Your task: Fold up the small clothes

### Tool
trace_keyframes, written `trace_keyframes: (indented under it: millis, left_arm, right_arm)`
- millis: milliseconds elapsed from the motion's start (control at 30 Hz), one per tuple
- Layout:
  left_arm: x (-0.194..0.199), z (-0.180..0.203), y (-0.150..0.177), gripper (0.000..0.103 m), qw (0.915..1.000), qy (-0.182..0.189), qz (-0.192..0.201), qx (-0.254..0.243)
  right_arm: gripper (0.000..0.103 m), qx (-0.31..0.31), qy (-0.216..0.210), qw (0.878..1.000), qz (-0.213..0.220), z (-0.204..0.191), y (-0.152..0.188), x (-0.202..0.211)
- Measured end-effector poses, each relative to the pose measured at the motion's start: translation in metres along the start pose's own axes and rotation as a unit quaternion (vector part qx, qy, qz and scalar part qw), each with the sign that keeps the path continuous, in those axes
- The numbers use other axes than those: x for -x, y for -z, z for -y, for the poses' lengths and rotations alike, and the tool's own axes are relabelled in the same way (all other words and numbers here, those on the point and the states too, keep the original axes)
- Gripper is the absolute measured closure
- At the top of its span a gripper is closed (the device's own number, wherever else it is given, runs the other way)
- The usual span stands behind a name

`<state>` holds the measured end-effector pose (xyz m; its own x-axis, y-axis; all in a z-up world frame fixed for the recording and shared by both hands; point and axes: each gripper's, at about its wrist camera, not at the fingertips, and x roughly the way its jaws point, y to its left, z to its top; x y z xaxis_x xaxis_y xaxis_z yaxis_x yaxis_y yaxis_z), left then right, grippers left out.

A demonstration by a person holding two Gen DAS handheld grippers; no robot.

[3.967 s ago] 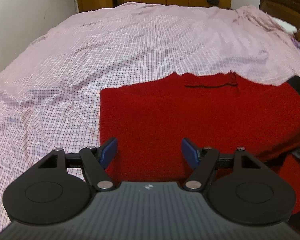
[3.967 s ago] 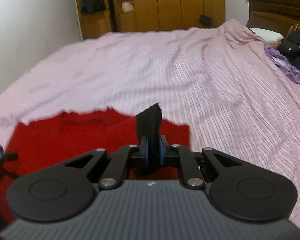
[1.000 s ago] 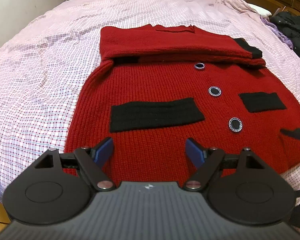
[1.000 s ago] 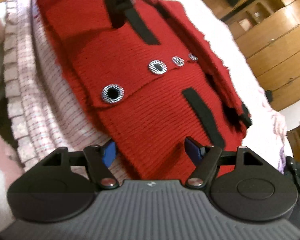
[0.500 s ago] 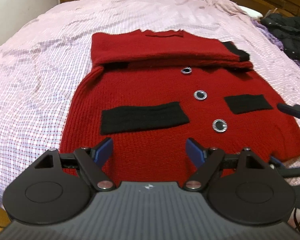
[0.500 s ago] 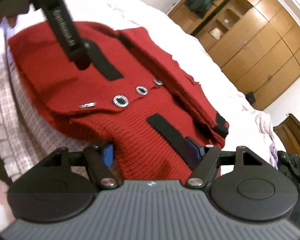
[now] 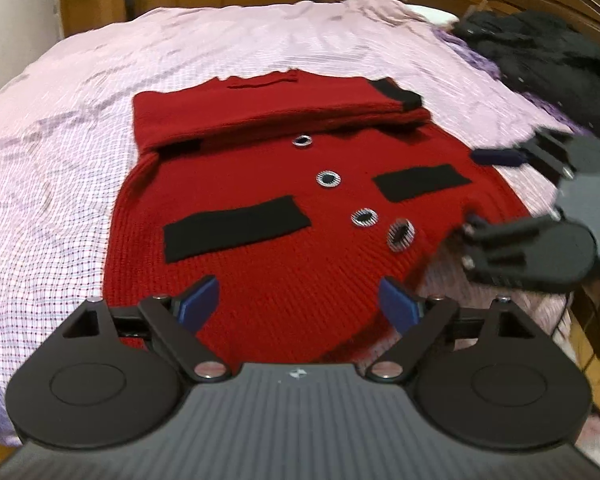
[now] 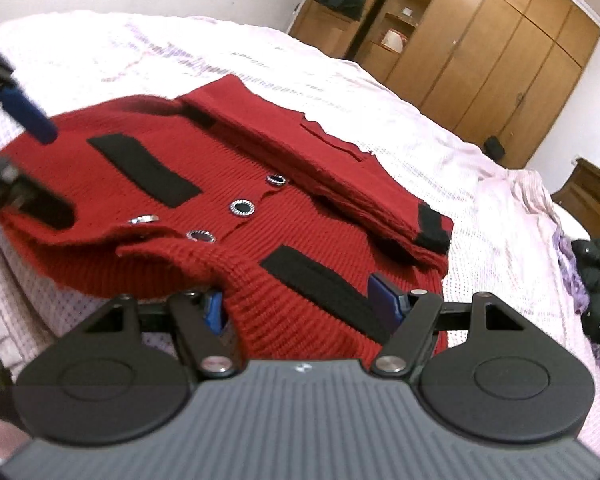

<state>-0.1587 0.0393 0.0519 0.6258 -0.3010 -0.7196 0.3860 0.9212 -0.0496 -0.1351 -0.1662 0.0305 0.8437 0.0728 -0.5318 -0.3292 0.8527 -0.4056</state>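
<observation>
both tongs are spread wide, gripping nothing. left gripper [image 7: 298, 296] hovers over the near hem of the red cardigan [image 7: 284, 208], blue pads either side of bare knit, not touching as far as i can tell. right gripper [image 8: 300, 304] sits at the right-hand bottom corner, jaws apart with the hem edge bunched up between them, no squeeze yet. in the left view the right gripper [image 7: 470, 192] is blurred, so contact there is unclear from that angle.

cardigan lies flat, front up, on the pink checked bedspread [image 7: 60, 160]. top part is already folded down into a band [image 7: 260, 108] across the chest, black cuff [image 7: 398, 94] showing at its right end. below it 4 buttons [image 7: 328, 179] and 2 black pocket strips [image 7: 236, 226] are exposed. near the right corner the front flap is curled up, 1 button tipped on edge.

my read: sleeves are done, bottom-up fold is the step in hand, about halfway overall.

next move calls for: close each gripper on its hem corner, catch both layers on the right where the flap has lifted, raise evenly, carry the hem up to the band. risk: the right side grabs only the loose flap and the fold goes skewed.

dark clothes pile [image 7: 540, 48] sits well clear on the far right.
</observation>
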Motion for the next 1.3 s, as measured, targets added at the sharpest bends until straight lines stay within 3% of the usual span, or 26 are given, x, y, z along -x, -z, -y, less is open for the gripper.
trace_keyframes:
  millis: [200, 433, 900, 1067, 1167, 1200, 1300]
  left_arm:
    - [-0.012, 0.003, 0.014, 0.012, 0.9992, -0.003, -0.039, -0.010]
    - [-0.043, -0.002, 0.021, 0.012, 0.9913, -0.110, -0.060, -0.042]
    - [-0.053, -0.031, -0.010, 0.013, 0.9895, -0.143, -0.014, -0.017]
    - [-0.065, -0.037, -0.012, 0.018, 0.9924, -0.117, -0.039, -0.001]
    - [-0.074, -0.034, -0.010, 0.018, 0.9914, -0.124, -0.043, -0.003]
    - [-0.075, -0.033, -0.009, 0.018, 0.9911, -0.126, -0.043, -0.004]
    - [-0.076, -0.032, -0.010, 0.017, 0.9905, -0.131, -0.041, -0.003]
  right_arm:
    - [0.031, -0.028, 0.002, 1.000, 0.004, 0.009, -0.005, -0.001]
    - [0.031, -0.056, -0.001, 0.998, 0.000, 0.021, -0.007, -0.003]
    - [0.031, -0.077, 0.005, 0.996, -0.048, 0.036, 0.017, -0.015]
    - [0.031, -0.127, 0.014, 0.990, -0.066, 0.054, 0.029, -0.020]
    - [0.031, -0.145, 0.014, 0.986, -0.076, 0.062, 0.036, -0.024]
    - [0.032, -0.150, 0.017, 0.985, -0.077, 0.063, 0.038, -0.025]
    - [0.050, -0.160, 0.019, 0.985, -0.070, 0.068, 0.041, -0.025]
